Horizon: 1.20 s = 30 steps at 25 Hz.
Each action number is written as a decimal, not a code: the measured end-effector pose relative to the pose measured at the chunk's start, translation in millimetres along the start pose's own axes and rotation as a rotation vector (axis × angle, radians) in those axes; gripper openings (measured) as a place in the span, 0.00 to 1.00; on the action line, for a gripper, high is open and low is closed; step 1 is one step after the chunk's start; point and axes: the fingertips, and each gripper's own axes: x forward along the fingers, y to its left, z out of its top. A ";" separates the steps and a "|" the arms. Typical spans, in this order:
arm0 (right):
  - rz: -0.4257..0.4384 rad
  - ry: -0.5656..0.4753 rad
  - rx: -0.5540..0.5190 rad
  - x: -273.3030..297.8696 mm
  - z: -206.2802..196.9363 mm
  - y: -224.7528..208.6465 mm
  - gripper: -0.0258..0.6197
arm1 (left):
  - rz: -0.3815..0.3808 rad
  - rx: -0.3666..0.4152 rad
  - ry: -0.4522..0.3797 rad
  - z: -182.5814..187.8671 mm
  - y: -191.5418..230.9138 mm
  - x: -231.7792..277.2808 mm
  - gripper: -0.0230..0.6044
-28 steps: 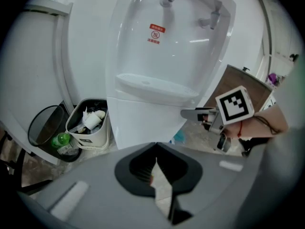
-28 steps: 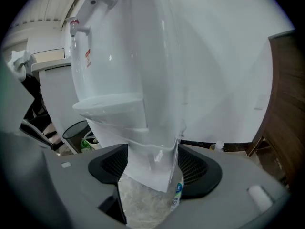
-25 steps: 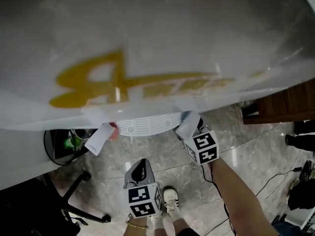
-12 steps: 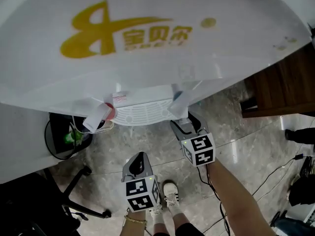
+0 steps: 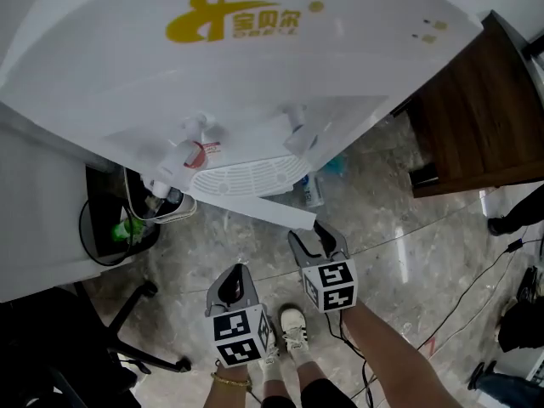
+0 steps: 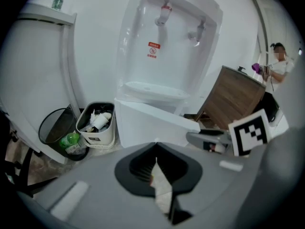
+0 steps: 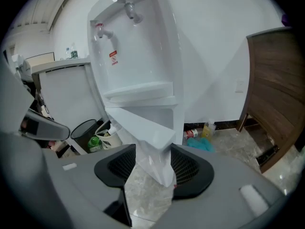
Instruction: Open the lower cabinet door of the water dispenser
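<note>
The white water dispenser [image 5: 255, 66] stands ahead, its two taps over a drip tray. Its lower cabinet door [image 5: 255, 206] is swung outward and stands partly open. My right gripper [image 5: 313, 232] is shut on the door's free edge; in the right gripper view the white door panel [image 7: 143, 128] runs between the jaws of the right gripper [image 7: 153, 156]. My left gripper [image 5: 231, 280] hangs lower and to the left, apart from the door, shut with nothing in it. The left gripper view shows the door [image 6: 147, 128] and the right gripper [image 6: 205, 138] at its edge.
A white waste bin [image 6: 95, 123] and a black wire basket [image 6: 55, 132] sit left of the dispenser. A brown wooden cabinet [image 5: 476, 117] stands on the right. Bottles [image 7: 207, 128] lie on the floor beside the dispenser. A chair base [image 5: 144, 347] and floor cables [image 5: 459, 321] are nearby.
The right gripper has drawn back towards me with the door edge, and the lower door has swung out from the dispenser. The left gripper has stayed low and away.
</note>
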 end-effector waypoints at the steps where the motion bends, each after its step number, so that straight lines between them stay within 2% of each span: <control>1: 0.006 0.004 0.006 -6.9 -7.5 8.5 0.38 | 0.005 -0.009 -0.003 -1.1 4.0 -4.6 0.05; 9: 0.157 0.087 -0.010 -50.1 -67.2 107.0 0.26 | 0.027 -0.048 -0.031 -5.4 27.3 -58.4 0.05; 14: 0.337 0.155 -0.051 -58.8 -85.5 187.9 0.18 | 0.035 -0.070 -0.028 -9.4 42.6 -85.4 0.05; 17: 0.414 0.151 -0.030 -63.6 -85.0 224.5 0.15 | 0.042 -0.067 -0.019 -14.5 52.1 -93.5 0.05; 20: 0.400 0.136 0.032 -73.9 -84.8 228.7 0.13 | 0.048 -0.043 -0.009 -18.7 59.1 -97.9 0.05; 24: 0.306 0.107 0.114 -89.3 -74.7 197.6 0.10 | 0.041 -0.042 0.002 -27.0 55.7 -97.0 0.05; 26: 0.243 0.081 0.149 -97.5 -57.2 174.8 0.04 | 0.031 -0.034 0.010 -31.3 47.3 -95.5 0.05; 30: 0.169 0.029 0.159 -115.7 -12.1 136.3 0.04 | 0.003 -0.022 0.015 -31.6 23.1 -94.9 0.05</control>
